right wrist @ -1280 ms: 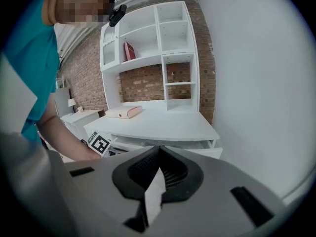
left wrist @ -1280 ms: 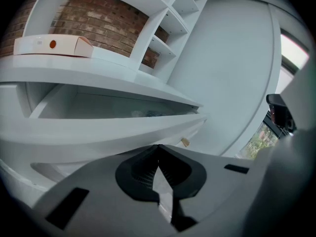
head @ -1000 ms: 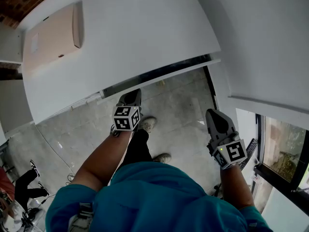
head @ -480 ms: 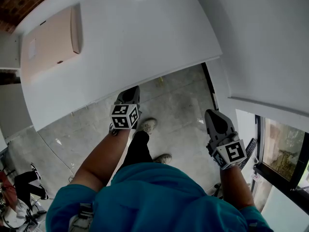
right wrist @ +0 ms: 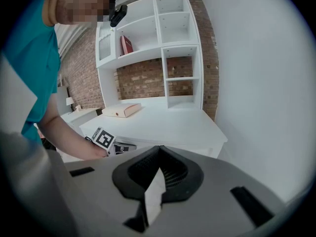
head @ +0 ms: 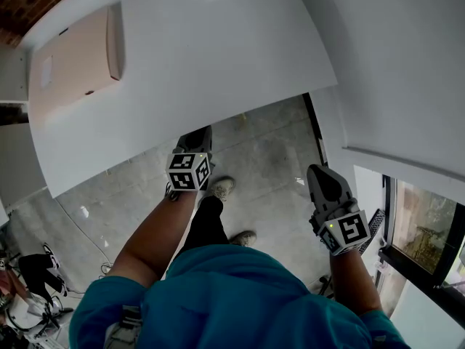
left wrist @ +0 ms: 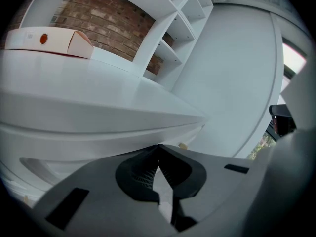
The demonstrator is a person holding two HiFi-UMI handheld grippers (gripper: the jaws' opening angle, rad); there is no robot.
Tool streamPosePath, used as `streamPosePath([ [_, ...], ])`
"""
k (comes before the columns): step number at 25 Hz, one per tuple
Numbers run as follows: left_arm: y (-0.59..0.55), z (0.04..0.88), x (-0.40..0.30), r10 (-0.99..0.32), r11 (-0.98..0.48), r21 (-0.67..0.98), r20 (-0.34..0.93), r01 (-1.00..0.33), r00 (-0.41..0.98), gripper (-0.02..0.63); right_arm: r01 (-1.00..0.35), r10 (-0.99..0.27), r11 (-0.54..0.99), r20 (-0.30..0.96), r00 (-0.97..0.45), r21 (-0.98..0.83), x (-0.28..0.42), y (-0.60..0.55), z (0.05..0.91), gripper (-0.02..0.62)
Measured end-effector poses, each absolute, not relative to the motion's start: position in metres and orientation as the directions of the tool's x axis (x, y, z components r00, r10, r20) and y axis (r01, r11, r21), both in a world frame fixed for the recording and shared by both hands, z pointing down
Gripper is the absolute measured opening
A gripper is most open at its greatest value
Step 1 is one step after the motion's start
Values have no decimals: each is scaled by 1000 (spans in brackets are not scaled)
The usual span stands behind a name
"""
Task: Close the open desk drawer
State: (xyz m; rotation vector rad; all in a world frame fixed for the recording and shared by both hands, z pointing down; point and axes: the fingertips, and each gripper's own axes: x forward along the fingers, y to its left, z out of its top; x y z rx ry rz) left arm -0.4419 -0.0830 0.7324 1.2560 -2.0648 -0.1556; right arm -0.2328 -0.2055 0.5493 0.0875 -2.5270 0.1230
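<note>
And it's gone! The dark slot that showed along the desk point(head: 203, 64) edge 1.0 s ago has vanished, and the white top now runs unbroken right over the tip of the left gripper point(head: 195, 142).

Starting far left of that gripper and beyond it, a pale pink box point(head: 76, 60) sits flat on the desktop, well apart from the action. The left gripper itself is clenched, jaws meeting at the tips with nothing between them, nose tucked in just under the desk lip. Directly ahead of it is the drawer point(left wrist: 84, 144), a plain white front that looks pushed in beneath the top. Whether it is fully seated, I can't say from here.

My read is a rigid, smooth painted panel on runners, light to move but slick. No grasp needed; a flat press near the middle of the front should keep it from skewing.

Over to the right, the right gripper point(head: 325, 180) hangs above the floor point(head: 269, 166), also clamped on nothing, well clear of the desk.
</note>
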Motion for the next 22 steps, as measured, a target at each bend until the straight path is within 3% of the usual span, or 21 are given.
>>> streamPosePath([
  [14, -81, 735, -440, -811, 514, 412, 518, -752, -271, 14, -128, -68, 989, 540, -839, -76, -226, -210, 543, 21],
  [22, -97, 724, -408, -827, 444, 400, 528, -802, -194, 14, -217, -138, 972, 518, -844, -95, -192, -221, 539, 21],
])
